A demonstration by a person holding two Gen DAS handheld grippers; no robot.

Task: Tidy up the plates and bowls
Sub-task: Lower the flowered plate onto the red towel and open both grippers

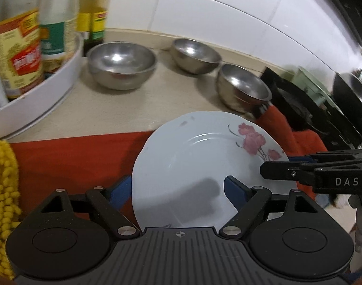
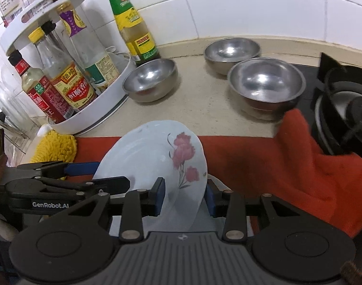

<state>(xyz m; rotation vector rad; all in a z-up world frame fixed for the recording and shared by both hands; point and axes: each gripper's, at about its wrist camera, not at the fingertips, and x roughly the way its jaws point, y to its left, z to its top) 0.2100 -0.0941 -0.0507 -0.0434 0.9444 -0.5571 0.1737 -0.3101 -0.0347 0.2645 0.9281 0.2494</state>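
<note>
On the counter (image 2: 204, 109): three steel bowls stand apart near the tiled wall, none nested
Red cloth (image 2: 287, 166): spread along the near edge, one end draped up by the stove
Turntable rack (image 2: 114, 87): white, full of sauce bottles, at far left, just beside the left bowl
Plate (image 2: 157, 166): white with a pink flower, tilted above the red cloth, apparently lifted off it
Left bowl (image 2: 150, 80): empty
Back bowl (image 2: 232, 49): empty, by the wall
Right bowl (image 2: 266, 83): empty, next to the stove
Right tongs (image 2: 184, 198): narrow, pads straddling the plate's near rim, seemingly carrying it
Left tongs (image 1: 177, 190): wide, plate rim between the pads, not pressing
Progress: early by my reading; one plate in hand, bowls unstacked, no other plates visible
</note>
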